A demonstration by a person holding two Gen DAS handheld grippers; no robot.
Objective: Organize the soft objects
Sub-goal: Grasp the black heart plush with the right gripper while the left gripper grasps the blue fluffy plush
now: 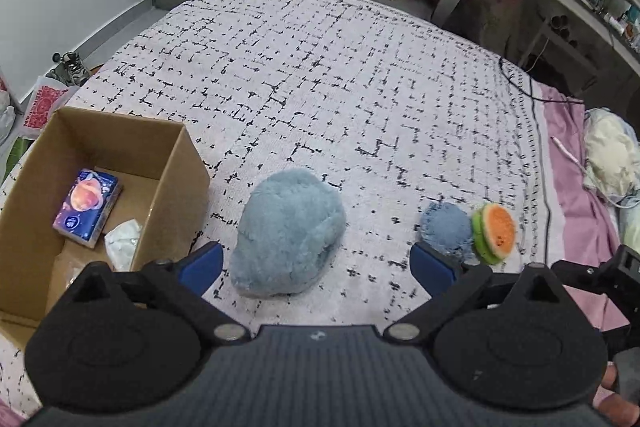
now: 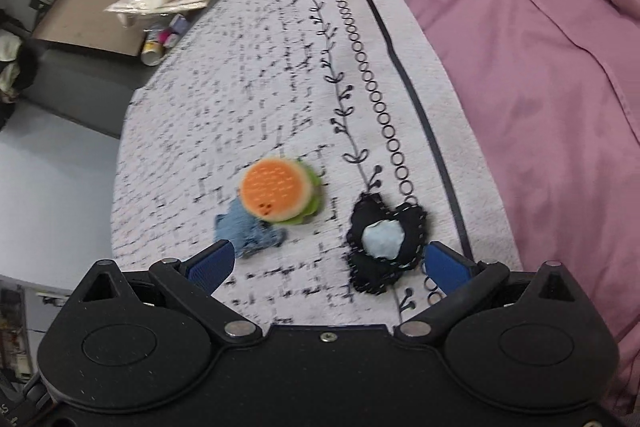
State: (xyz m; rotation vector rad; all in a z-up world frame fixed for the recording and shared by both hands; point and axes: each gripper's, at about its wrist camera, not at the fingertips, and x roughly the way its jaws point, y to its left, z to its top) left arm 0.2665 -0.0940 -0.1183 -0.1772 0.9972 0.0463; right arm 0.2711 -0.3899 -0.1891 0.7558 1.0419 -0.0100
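Both grippers hang over the bed, jaws apart and empty — the left gripper point(image 1: 316, 265) above the big blue plush point(image 1: 290, 237), beside the cardboard box point(image 1: 176, 163). The right gripper point(image 2: 326, 263) view is motion-blurred; its burger plush point(image 2: 280, 197) partly hides a small blue plush point(image 2: 250, 233), a black pouch point(image 2: 384, 243) near the blanket's edge.

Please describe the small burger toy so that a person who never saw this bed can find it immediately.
Start from the white blanket with black dashes covering the bed, and go toward its edge beside the purple sheet. There, the burger toy leans against a small blue denim-like piece. It alone is round with an orange top and green frill; the big plush nearby is pale blue.
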